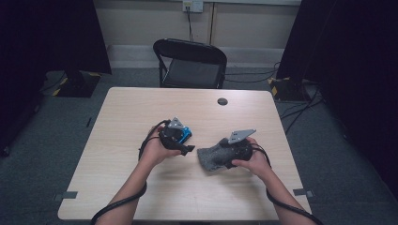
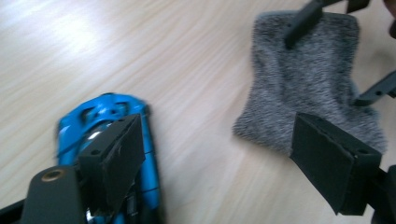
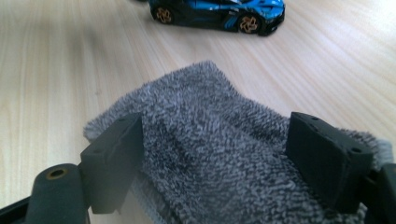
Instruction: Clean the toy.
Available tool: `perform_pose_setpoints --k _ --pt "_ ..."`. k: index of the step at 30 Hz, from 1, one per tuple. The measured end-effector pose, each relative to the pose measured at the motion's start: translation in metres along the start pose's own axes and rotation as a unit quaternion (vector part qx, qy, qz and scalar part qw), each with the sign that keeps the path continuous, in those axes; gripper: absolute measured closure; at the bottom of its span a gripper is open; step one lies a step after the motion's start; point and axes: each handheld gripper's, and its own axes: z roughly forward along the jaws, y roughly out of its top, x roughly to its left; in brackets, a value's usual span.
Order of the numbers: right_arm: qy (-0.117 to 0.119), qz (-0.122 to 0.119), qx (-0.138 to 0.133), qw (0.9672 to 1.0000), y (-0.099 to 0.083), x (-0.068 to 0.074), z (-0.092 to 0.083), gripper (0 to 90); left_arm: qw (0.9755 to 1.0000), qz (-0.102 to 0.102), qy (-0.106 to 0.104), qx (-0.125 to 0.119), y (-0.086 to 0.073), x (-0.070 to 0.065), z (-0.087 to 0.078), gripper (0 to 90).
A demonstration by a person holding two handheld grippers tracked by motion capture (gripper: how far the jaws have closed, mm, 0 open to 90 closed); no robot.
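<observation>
Both forearms reached in; the right gripper (image 3: 219, 163) straddled the grey cloth (image 3: 219, 154), jaws wide, grip uncertain. Left gripper (image 2: 224, 154) stood open and empty, blue car (image 2: 100, 116) just beside it.

Fuzzy grey cloth (image 3: 219, 154) (terry-like) on smooth pale wood-look table (image 3: 56, 60).

The car (image 3: 218, 14) beyond the right claw (image 3: 219, 172) is bright blue over black, with bronze-orange wheels. Between that claw's black jaws lies a cloth (image 3: 219, 154) of mottled grey, flecked dark and light. The table (image 1: 141, 187) under both claws is pale wood with a fine straight grain. The left claw (image 2: 219, 158) is black too.
</observation>
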Motion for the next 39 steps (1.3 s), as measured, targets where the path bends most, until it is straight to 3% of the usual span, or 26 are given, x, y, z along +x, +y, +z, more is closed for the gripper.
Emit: perform_pose_setpoints --k 6,13,17,20,24,27,30,39 --pt "-0.007 -0.008 0.025 0.9996 -0.009 0.001 0.007 18.9 0.9993 -0.021 0.029 -0.001 -0.006 0.021 -0.001 16.4" --pt "-0.015 0.0 0.008 0.9999 -0.019 0.003 0.01 19.1 0.9981 -0.04 0.042 0.021 -0.013 0.04 0.012 16.9" --pt "-0.022 -0.007 0.011 0.9997 -0.018 0.005 0.011 19.1 0.998 -0.039 0.044 0.024 -0.017 0.043 0.021 18.0" --pt "-0.024 -0.008 0.012 0.9996 -0.018 0.006 0.011 19.1 0.9968 -0.034 0.054 0.047 -0.02 0.047 0.026 17.7" --pt "-0.027 -0.013 0.014 0.9995 -0.018 0.006 0.012 19.1 0.9963 -0.027 0.06 0.056 -0.022 0.049 0.031 17.7" --pt "-0.026 -0.013 0.014 0.9995 -0.018 0.006 0.012 19.0 0.9965 -0.036 0.058 0.048 -0.023 0.049 0.034 17.6" --pt "-0.024 -0.01 0.015 0.9995 -0.018 0.006 0.012 19.1 0.9963 -0.03 0.061 0.052 -0.023 0.047 0.038 17.8" --pt "-0.025 -0.011 0.015 0.9995 -0.018 0.006 0.012 19.1 0.9955 -0.043 0.064 0.055 -0.023 0.046 0.043 18.3"
